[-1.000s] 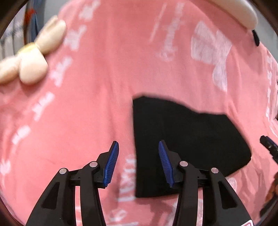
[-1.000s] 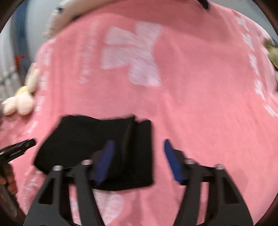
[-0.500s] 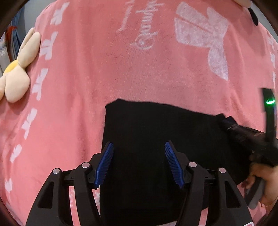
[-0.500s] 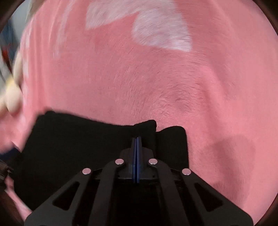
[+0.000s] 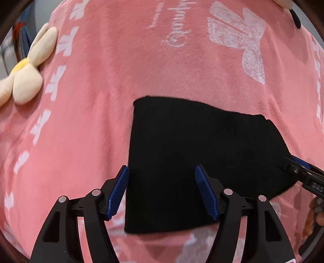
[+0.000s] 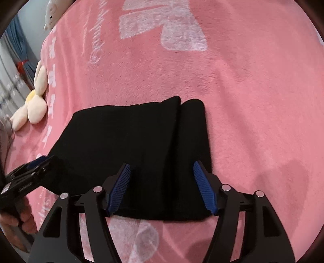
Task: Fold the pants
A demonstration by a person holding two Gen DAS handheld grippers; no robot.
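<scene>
I am hovering the left gripper (image 5: 161, 190) and right gripper (image 6: 161, 189), both just spreading and released, over the folded black pants (image 5: 192, 153) on the pink blanket (image 5: 121, 81), likely needing final smoothing

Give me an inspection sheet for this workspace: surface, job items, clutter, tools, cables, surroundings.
Surface: pink blanket with white print, spread flat.
Job's things: black pants, folded into a compact block, lying flat on the blanket; a narrower folded strip shows along its right edge in the right wrist view.
Clutter: cream flower plush at the blanket's left edge; white plush toy at the far edge.
Tools: left tool open over the pants' left edge; right tool open over the right part, having just been opening; neither clamps fabric.
Cables: nothing seen.
Surroundings: blue curtain with a red tie.
</scene>
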